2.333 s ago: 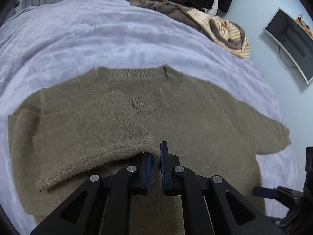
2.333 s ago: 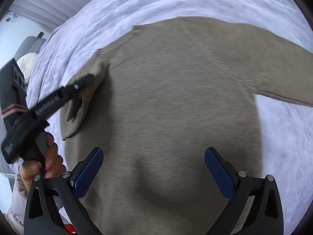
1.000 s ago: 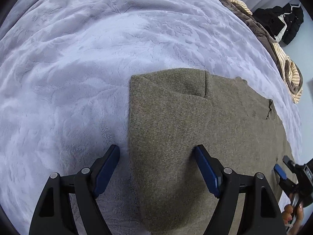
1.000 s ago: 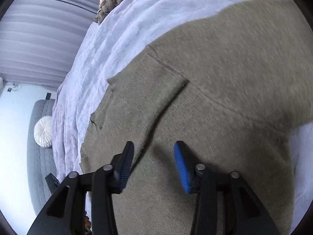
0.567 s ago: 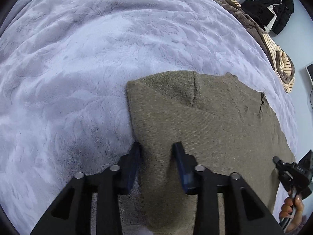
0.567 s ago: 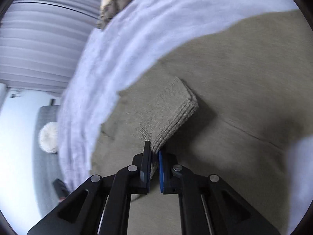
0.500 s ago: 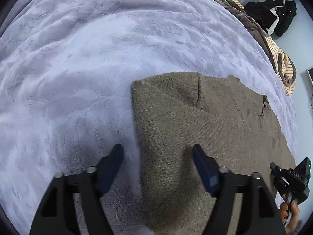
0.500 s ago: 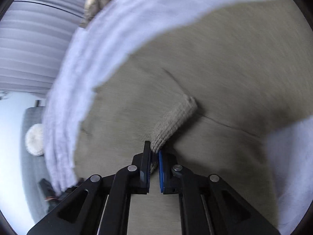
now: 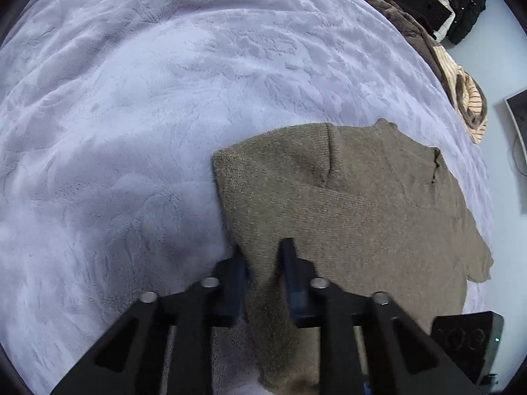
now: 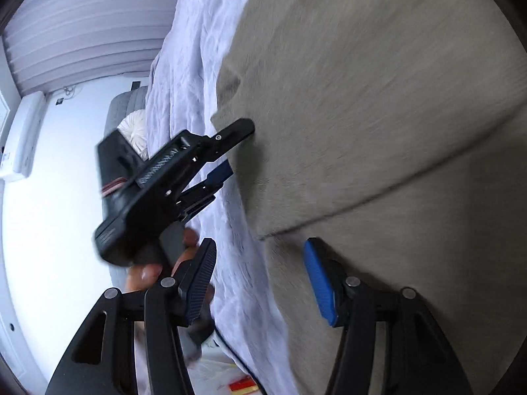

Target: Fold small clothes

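Note:
An olive-brown knit sweater [image 9: 362, 204] lies on the lavender bedspread [image 9: 131, 115], its left side folded in. My left gripper [image 9: 263, 253] points steeply down at that folded edge. Its jaws are closing, and the fabric fills the gap between the pads. The right wrist view shows the left gripper [image 10: 240, 148] from the side, one finger above the sweater [image 10: 378, 82] and one below its edge, with a hand [image 10: 148, 273] around its grip. My right gripper [image 10: 260, 279] hovers over the sweater's lower edge. Its jaws are opening with nothing between them. A folded-over sleeve edge [image 10: 378, 197] crosses the body.
A heap of brown and striped clothes [image 9: 461, 89] and a black garment [image 9: 441, 3] lie at the bed's far right. A black device housing [image 9: 467, 339] sits at the lower right. A grey sofa with a white round cushion [image 10: 131, 128] stands beyond the bed's edge.
The left gripper's jaws went from wide apart to closed around the sweater's folded edge. The right gripper carried the sleeve across the body, let it go, opened and swung toward the left gripper.

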`<state>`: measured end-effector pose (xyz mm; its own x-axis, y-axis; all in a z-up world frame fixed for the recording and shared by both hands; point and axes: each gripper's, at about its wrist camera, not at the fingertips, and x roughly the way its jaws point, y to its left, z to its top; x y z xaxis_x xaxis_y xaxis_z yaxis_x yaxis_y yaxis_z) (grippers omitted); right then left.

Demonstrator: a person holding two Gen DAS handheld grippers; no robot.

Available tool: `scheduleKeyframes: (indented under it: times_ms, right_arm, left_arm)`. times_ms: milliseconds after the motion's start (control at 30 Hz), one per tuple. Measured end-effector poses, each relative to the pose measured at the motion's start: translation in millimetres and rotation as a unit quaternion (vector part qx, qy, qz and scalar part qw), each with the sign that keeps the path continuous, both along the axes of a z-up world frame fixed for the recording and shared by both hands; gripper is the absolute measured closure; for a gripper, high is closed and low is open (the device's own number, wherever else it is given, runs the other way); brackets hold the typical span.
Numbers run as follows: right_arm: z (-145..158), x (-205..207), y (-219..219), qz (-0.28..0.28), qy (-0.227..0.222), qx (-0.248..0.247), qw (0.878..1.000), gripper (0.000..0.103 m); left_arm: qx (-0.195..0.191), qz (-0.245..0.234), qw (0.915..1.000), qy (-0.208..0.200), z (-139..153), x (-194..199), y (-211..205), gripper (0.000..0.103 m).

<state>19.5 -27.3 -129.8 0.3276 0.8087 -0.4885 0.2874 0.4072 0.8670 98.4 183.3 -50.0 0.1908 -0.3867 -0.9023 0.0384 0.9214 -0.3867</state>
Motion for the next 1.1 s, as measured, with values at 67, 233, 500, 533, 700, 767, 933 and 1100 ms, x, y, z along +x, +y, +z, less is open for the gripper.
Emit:
scheduleKeyframes:
  times_ms: [67, 233, 500, 533, 700, 767, 933, 1100]
  right_arm:
    - [-7, 4, 12, -0.011, 0.011, 0.010, 1.000, 0.097]
    - [8, 15, 33, 0.015, -0.027, -0.010, 0.999, 0.097]
    - [-6, 5, 24, 0.083, 0.007, -0.064, 0.994, 0.095]
    - [3, -2, 11, 0.085, 0.000, -0.086, 0.993, 0.093]
    - [56, -9, -105, -0.058, -0.029, -0.214, 0.975, 0.044]
    - [61, -14, -157, -0.135, -0.013, -0.242, 0.961, 0.041]
    - [51, 1, -230, -0.201, 0.035, -0.245, 0.948, 0.096]
    - [48, 12, -232, -0.159, 0.020, -0.306, 0.938, 0.096]
  left_arm:
    - [-0.004, -0.009, 0.9999, -0.010, 8, 0, 4, 0.094]
    - [0.002, -0.024, 0.9996, -0.015, 7, 1, 16, 0.094]
    - [0.004, 0.007, 0.9996, -0.028, 3, -9, 26, 0.093]
    - [0.006, 0.007, 0.9996, -0.028, 4, -10, 26, 0.093]
    - [0.024, 0.011, 0.9992, -0.029, 2, -8, 19, 0.093]
    - [0.028, 0.017, 0.9990, -0.032, 1, -9, 16, 0.093]
    - [0.040, 0.026, 0.9982, -0.035, 2, -11, 14, 0.093]
    - [0.104, 0.032, 0.9930, -0.046, 8, -14, 6, 0.063]
